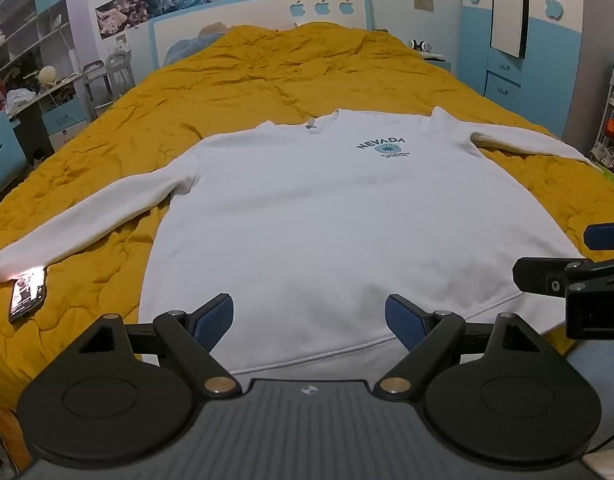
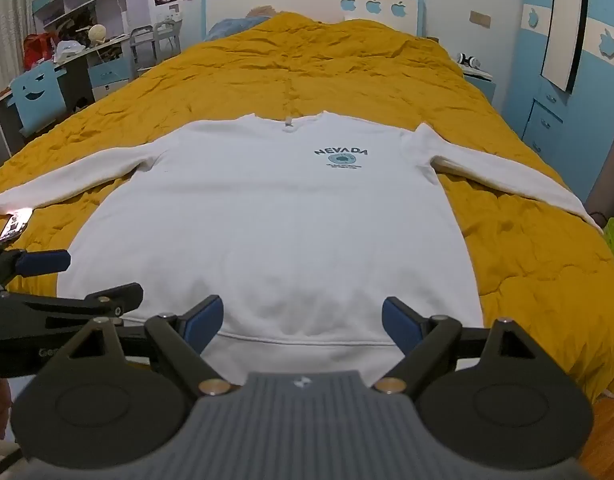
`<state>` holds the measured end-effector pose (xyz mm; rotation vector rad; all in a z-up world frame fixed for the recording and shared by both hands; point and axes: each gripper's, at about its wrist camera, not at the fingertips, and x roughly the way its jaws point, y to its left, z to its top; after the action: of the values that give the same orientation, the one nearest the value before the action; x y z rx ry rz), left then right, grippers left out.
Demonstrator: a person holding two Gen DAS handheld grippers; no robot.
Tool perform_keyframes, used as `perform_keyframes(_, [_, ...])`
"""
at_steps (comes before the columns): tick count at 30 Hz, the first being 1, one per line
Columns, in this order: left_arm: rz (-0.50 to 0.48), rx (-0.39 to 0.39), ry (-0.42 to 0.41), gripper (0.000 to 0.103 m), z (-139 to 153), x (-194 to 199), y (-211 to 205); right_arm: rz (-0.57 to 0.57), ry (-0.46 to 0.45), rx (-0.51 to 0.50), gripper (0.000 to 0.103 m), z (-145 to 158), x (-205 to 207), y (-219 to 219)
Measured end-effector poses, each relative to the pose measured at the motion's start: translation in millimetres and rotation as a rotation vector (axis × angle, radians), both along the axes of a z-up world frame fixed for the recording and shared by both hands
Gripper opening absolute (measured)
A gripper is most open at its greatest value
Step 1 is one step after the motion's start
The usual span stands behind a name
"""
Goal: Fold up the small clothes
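Note:
A white long-sleeved sweatshirt (image 1: pixel 327 216) with a "NEVADA" print lies flat, front up, on the yellow quilt, both sleeves spread out; it also shows in the right wrist view (image 2: pixel 275 220). My left gripper (image 1: pixel 309 320) is open and empty, above the hem at its near edge. My right gripper (image 2: pixel 303 320) is open and empty, above the hem too. The right gripper's fingers (image 1: pixel 605 236) show at the right edge of the left wrist view. The left gripper's fingers (image 2: pixel 43 262) show at the left edge of the right wrist view.
A phone (image 1: pixel 27 294) lies on the yellow quilt (image 1: pixel 267 76) by the left cuff; it also shows in the right wrist view (image 2: pixel 13 226). A headboard (image 1: pixel 259 20) stands at the far end. A desk with shelves (image 1: pixel 35 92) is left, a blue wardrobe (image 1: pixel 507 52) right.

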<state>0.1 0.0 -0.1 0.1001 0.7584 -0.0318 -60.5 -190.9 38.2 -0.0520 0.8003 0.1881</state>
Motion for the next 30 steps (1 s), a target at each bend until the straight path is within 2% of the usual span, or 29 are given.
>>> perform_keyframes(9, [0.002,0.003,0.001,0.100,-0.2,0.1,-0.5,0.025,0.005,-0.011,0.082,1.1,2.3,2.6])
perform_keyframes(10, [0.002,0.001,0.002,0.100,-0.1,0.1,-0.6,0.000,0.007,0.005,0.082,-2.7,-0.2,-2.5])
perform_keyframes(30, [0.003,-0.002,-0.014,0.100,1.3,-4.4,0.6,-0.004,0.013,0.004,0.082,-4.9,-1.9,-1.2])
